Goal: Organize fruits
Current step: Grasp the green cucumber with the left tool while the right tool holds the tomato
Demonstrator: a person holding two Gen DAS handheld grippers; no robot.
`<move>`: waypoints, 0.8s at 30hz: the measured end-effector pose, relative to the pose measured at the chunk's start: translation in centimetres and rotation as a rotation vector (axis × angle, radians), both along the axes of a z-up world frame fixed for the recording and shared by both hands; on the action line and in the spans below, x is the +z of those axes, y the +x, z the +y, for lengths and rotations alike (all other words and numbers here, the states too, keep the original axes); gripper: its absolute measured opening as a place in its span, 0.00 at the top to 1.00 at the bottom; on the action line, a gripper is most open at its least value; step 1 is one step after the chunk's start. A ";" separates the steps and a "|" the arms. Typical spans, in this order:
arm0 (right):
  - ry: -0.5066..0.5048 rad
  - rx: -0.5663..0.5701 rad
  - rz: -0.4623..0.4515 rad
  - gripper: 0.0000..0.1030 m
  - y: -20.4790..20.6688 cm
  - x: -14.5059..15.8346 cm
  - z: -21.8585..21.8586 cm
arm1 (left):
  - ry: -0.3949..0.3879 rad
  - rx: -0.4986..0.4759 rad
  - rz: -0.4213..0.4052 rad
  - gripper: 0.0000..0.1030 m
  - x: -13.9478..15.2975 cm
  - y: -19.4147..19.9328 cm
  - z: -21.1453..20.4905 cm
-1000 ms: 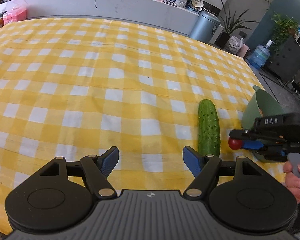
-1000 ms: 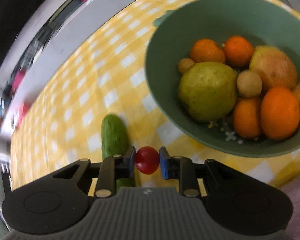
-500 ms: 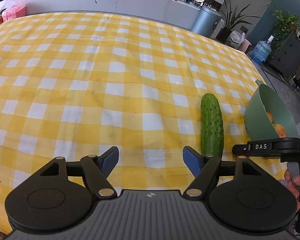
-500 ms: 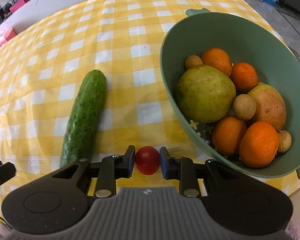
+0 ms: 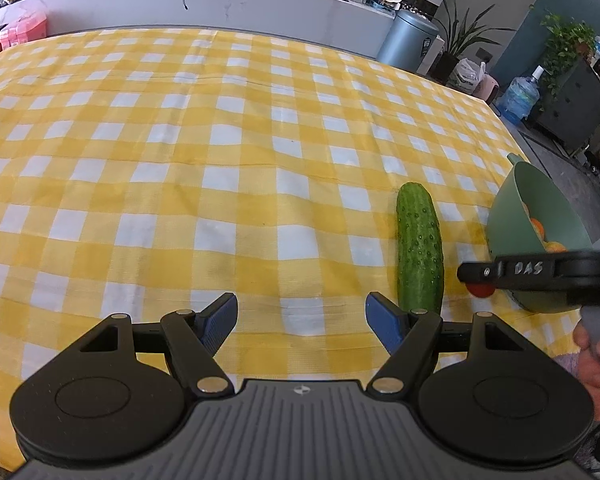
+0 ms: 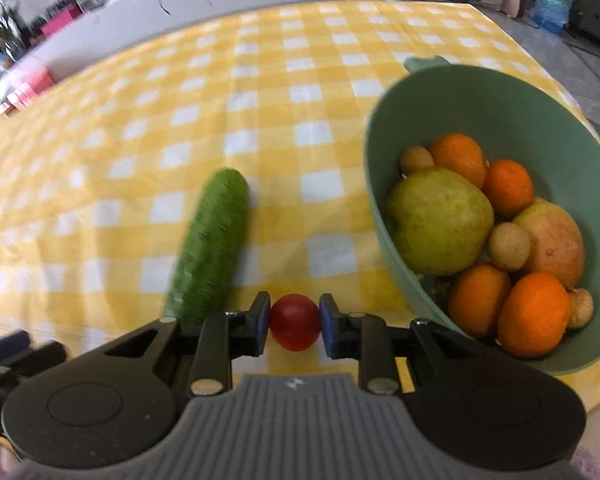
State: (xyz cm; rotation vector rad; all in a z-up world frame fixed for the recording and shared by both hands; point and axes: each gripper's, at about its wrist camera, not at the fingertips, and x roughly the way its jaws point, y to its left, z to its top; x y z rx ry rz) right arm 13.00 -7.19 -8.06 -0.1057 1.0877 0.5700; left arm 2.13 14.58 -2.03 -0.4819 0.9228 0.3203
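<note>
My right gripper [image 6: 295, 322] has its jaws nearly closed on a cherry tomato [image 6: 295, 322], the two blue pads pressing its sides; the tomato is small, round, smooth and deep red, with a slight sheen on its upper face, and it hangs clear above the yellow-and-white checked cloth of the table [image 6: 228, 104], in the gap between the cucumber [image 6: 210, 244] and the green bowl [image 6: 432, 120]; from my left wrist view the same tomato [image 5: 481, 289] shows as a red spot under the black finger of the right gripper [image 5: 481, 285], just beside the bowl's [image 5: 512, 216] near wall; the cucumber is dark green, bumpy and blunt-ended, lying flat on the cloth with its length running away from me, well apart from the bowl; the bowl is a pale green plastic colander with a small tab handle on its far rim, standing at the table's right edge; in it lie a large yellow-green pear [image 6: 438, 220], several oranges [image 6: 534, 312] of different sizes, a reddish-yellow apple or mango [image 6: 554, 242] that I cannot tell apart, and a few small brown round fruits [image 6: 509, 246], all heaped together and touching; my left gripper [image 5: 300, 320] hangs over bare cloth with its jaws spread wide and nothing between them, the cucumber's [image 5: 419, 244] near end just beyond its right finger; a hand [image 5: 594, 364] grips the right gripper's handle at the far right edge.
</note>
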 end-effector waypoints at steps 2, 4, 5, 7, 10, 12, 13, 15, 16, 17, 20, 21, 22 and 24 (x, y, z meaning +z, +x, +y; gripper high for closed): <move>0.048 0.004 0.008 0.78 0.0 0.7 -0.3 | 0.001 -0.006 -0.005 0.17 0.0 0.1 -0.2; 0.085 0.004 0.010 0.78 0.0 1.4 -0.8 | -0.005 -0.014 -0.014 0.17 0.0 0.2 -0.5; 0.102 0.003 0.009 0.78 0.0 1.6 -0.9 | -0.008 -0.018 -0.017 0.17 0.0 0.3 -0.6; 0.132 0.000 0.008 0.78 0.1 2.0 -1.3 | -0.006 -0.023 -0.024 0.17 0.0 0.5 -0.9; 0.169 0.003 0.003 0.78 0.5 1.9 -1.6 | 0.003 -0.031 -0.047 0.17 0.1 0.6 -1.5; 0.199 -0.003 -0.004 0.78 0.7 2.0 -1.9 | -0.027 -0.059 -0.076 0.17 0.3 0.7 -2.0; 0.215 -0.007 -0.011 0.78 0.8 2.3 -2.2 | -0.038 -0.075 -0.091 0.17 0.4 0.8 -2.2; 0.245 -0.010 -0.022 0.78 0.9 2.7 -2.7 | -0.035 -0.110 -0.121 0.17 0.6 1.0 -3.0; 0.263 -0.010 -0.024 0.78 0.9 2.9 -3.0 | -0.024 -0.121 -0.137 0.17 0.8 1.1 -3.4; 0.282 -0.012 -0.027 0.78 1.0 3.2 -3.3 | -0.014 -0.120 -0.158 0.17 1.1 1.1 -3.7; 0.322 -0.029 -0.030 0.78 1.2 3.5 -4.4 | 0.005 -0.136 -0.199 0.17 1.8 1.6 -4.5; 0.333 -0.032 -0.031 0.78 1.2 3.6 -4.8 | 0.012 -0.147 -0.207 0.17 1.9 1.9 -4.8; 0.345 -0.036 -0.032 0.78 1.3 3.7 -5.2 | 0.023 -0.162 -0.210 0.17 2.0 2.3 -5.2; 0.373 -0.042 -0.029 0.78 1.5 3.9 -5.8 | 0.045 -0.172 -0.189 0.17 1.8 3.1 -5.9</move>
